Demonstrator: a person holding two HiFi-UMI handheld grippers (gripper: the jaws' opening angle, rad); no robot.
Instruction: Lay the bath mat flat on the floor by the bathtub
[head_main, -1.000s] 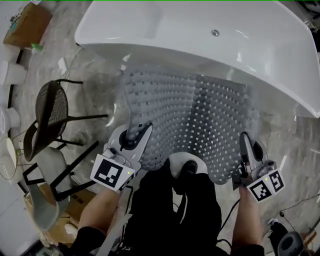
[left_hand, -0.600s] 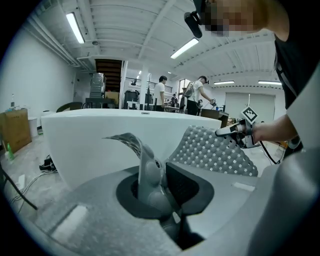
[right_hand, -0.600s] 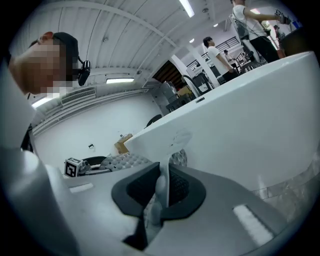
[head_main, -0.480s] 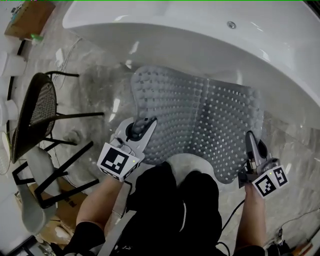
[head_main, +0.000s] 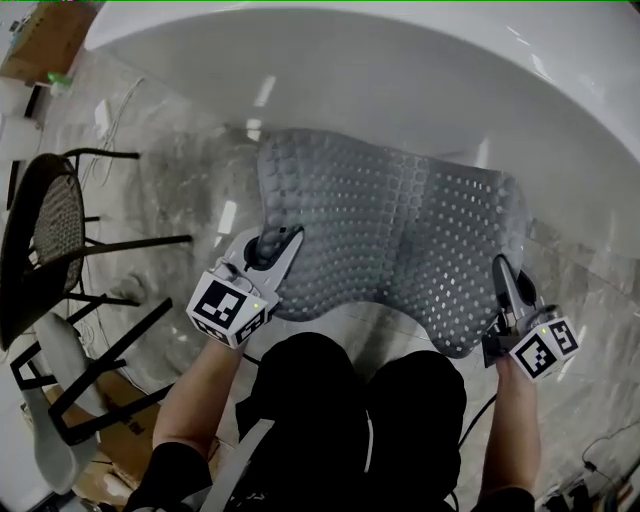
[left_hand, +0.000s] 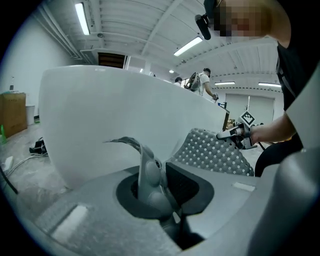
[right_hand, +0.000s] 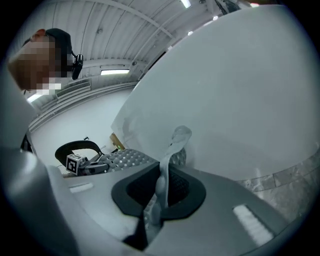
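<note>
The grey perforated bath mat (head_main: 390, 225) hangs spread between both grippers, close to the marble floor beside the white bathtub (head_main: 400, 70). My left gripper (head_main: 277, 243) is shut on the mat's near left corner. My right gripper (head_main: 502, 277) is shut on its near right corner. In the left gripper view a fold of the mat's edge (left_hand: 149, 167) is pinched in the left gripper (left_hand: 155, 176), with the mat (left_hand: 215, 152) stretching away to the right gripper (left_hand: 235, 135). In the right gripper view the mat's edge (right_hand: 169, 155) stands up out of the right gripper (right_hand: 162, 182), in front of the tub wall (right_hand: 240, 100).
A black mesh chair (head_main: 50, 225) and a pale chair (head_main: 55, 400) stand to the left. A cardboard box (head_main: 40, 45) and cables lie on the floor at the far left. The person's black-clad knees (head_main: 350, 390) are just behind the mat's near edge.
Both grippers have come down together with the mat held between them. The mat now hangs lower and nearer the tub's side, and the person has crouched closer.
</note>
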